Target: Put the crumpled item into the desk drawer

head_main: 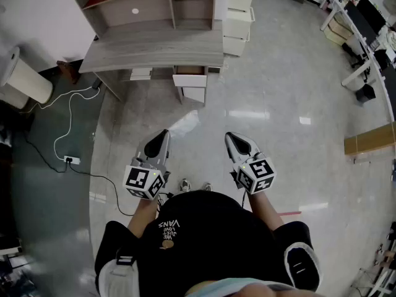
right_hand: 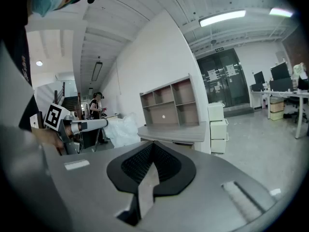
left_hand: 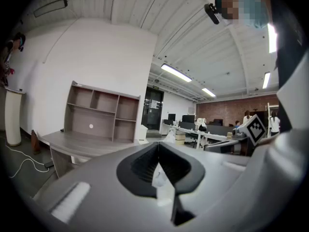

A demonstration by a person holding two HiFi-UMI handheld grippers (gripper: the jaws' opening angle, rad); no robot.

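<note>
Crumpled item (left_hand: 159,178) pinched in left tongs (left_hand: 158,145), poking forward toward desk (left_hand: 82,146)

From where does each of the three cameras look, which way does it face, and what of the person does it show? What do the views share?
Head view: on the person's head, facing steeply down at floor and desk; shows black shirt, left hand-held gripper, right hand-held gripper.
Left gripper view: on the left hand-held gripper, facing along its shut jaws toward the desk; black shirt at right.
Right gripper view: the same on the right hand-held gripper; black shirt at left.
Shared: all three see the desk.
</note>
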